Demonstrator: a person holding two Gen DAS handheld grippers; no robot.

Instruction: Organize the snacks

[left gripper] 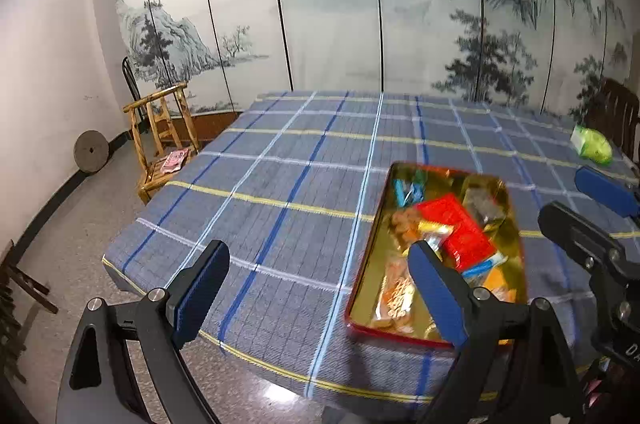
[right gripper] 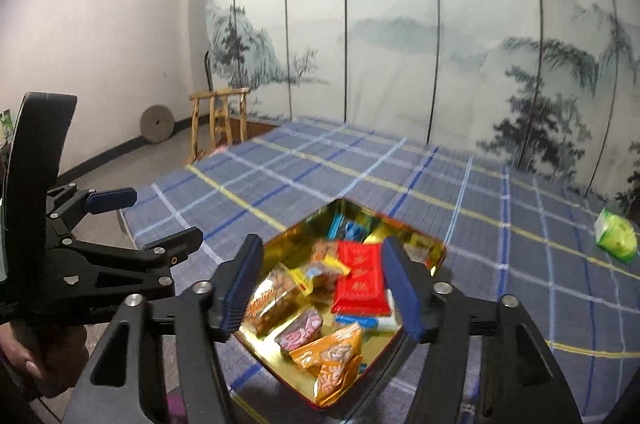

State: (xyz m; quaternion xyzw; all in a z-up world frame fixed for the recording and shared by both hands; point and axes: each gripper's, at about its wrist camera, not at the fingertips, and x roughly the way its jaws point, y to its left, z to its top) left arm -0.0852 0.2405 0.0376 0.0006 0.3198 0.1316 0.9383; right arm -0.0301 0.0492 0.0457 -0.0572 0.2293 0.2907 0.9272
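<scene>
Showing: two hand-held grippers raised above a tin of snacks on a checked tablecloth [left gripper: 280, 184].
Tin: the red-rimmed, gold-lined tin [left gripper: 362, 266] sits near the table's front edge, open, with its long axis running away from the person.
Contents: a red packet [right gripper: 360, 278], an orange packet [right gripper: 332, 356], a brown-and-pink wrapped bar [right gripper: 300, 334] and other wrapped sweets lie loose inside.
Stray snack: a green packet [right gripper: 616, 234] lies on the cloth alone, well apart from the tin, far to the right and farther back.
Governing relation: judged from both views, the green packet is the one item outside the tin; it lies on the right gripper's side, so the right hand is the nearer one.
Right gripper: the right gripper [right gripper: 332, 288] stands partly open and empty, the tin's contents visible below between its blue pads [right gripper: 404, 288], nothing pressed.
Left gripper: the left gripper [left gripper: 320, 296] stands wide open and empty, to the left of the tin.
Pose: both point forward and moderately downward over the table's near edge; a hand [right gripper: 36, 356] holds the left tool's handle.
Next move (judgement): swing right and outward to the green packet, then carry it back to the tin.
</scene>
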